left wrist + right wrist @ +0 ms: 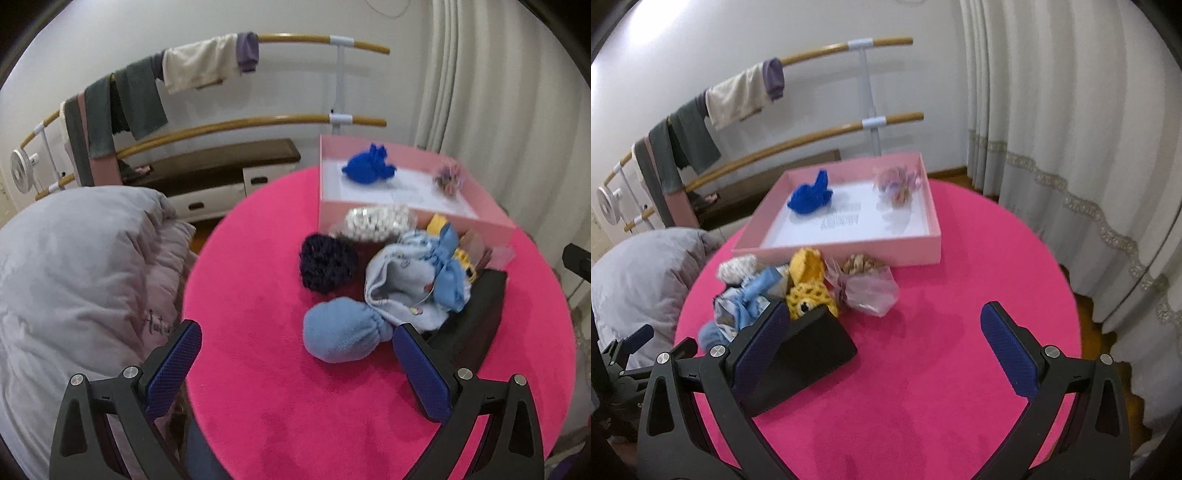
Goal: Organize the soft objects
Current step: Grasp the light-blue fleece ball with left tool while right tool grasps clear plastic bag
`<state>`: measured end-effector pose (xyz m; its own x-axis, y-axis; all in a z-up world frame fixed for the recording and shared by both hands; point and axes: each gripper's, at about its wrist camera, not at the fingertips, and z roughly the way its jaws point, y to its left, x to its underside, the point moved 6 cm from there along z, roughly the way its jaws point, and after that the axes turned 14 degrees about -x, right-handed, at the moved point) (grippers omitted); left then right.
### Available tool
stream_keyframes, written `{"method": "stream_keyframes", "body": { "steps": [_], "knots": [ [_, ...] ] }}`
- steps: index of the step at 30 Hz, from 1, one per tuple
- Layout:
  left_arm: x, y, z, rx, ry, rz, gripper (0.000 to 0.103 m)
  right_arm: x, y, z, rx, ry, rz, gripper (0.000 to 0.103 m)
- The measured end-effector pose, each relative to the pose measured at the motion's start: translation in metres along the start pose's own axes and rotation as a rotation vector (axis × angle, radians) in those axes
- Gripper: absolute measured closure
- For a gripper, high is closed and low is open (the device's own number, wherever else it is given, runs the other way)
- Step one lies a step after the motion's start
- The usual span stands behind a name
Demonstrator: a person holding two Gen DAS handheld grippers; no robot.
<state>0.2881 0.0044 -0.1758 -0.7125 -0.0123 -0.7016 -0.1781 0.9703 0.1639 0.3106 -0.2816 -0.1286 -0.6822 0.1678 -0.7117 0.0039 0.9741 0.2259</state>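
A pink tray (pixel 849 253) sits at the far side of the round pink table (pixel 923 369). In it lie a blue knit item (pixel 809 197) and a pinkish scrunchie (pixel 899 182). In front of it is a pile: a light blue pouch (pixel 341 334), a dark knit ball (pixel 327 262), a pale blue cloth (pixel 406 280), a white knit item (pixel 376 219), a yellow leopard toy (pixel 809 291) and a clear bag (pixel 871 291). My left gripper (pixel 297 354) is open just before the light blue pouch. My right gripper (pixel 884 336) is open and empty over bare table.
A black box (pixel 809 354) lies by the pile, against my right gripper's left finger. A grey duvet (pixel 74 280) lies left of the table. Wooden rails with hanging clothes (pixel 147 88) stand behind. Curtains (pixel 1071 147) hang at right.
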Motion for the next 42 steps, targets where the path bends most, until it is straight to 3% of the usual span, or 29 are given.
{"method": "stream_keyframes", "body": {
  "steps": [10,13,15,17,19,21,23,24,29,42],
  "knots": [
    [-0.005,-0.027,0.068,0.019,0.079,0.017,0.004,0.004,-0.013,0.057,-0.014,0.091,0.016,0.0],
    [-0.007,-0.031,0.08,0.048,0.099,0.015,0.018,0.0,-0.016,0.075,-0.026,0.111,0.019,0.0],
    [-0.01,-0.033,0.088,0.071,0.117,0.011,0.032,-0.002,-0.017,0.089,-0.035,0.129,0.02,0.0],
    [-0.011,-0.033,0.09,0.08,0.121,0.015,0.037,-0.002,-0.02,0.103,-0.032,0.153,0.018,0.001],
    [-0.012,-0.035,0.092,0.086,0.118,0.023,0.04,0.0,-0.022,0.115,-0.042,0.174,0.027,0.009],
    [-0.012,-0.035,0.09,0.09,0.112,0.03,0.047,0.002,-0.025,0.122,-0.069,0.185,0.043,0.025],
    [-0.011,-0.037,0.09,0.094,0.107,0.037,0.05,0.005,-0.023,0.128,-0.101,0.199,0.041,0.035],
    [-0.011,-0.038,0.091,0.1,0.108,0.036,0.053,0.006,-0.02,0.13,-0.115,0.201,0.036,0.043],
    [-0.008,-0.036,0.085,0.11,0.112,0.037,0.059,0.012,-0.015,0.124,-0.118,0.184,0.023,0.05],
    [-0.004,-0.014,0.062,0.083,0.105,0.002,0.061,0.019,-0.033,0.071,-0.072,0.118,0.059,0.051]
  ]
}}
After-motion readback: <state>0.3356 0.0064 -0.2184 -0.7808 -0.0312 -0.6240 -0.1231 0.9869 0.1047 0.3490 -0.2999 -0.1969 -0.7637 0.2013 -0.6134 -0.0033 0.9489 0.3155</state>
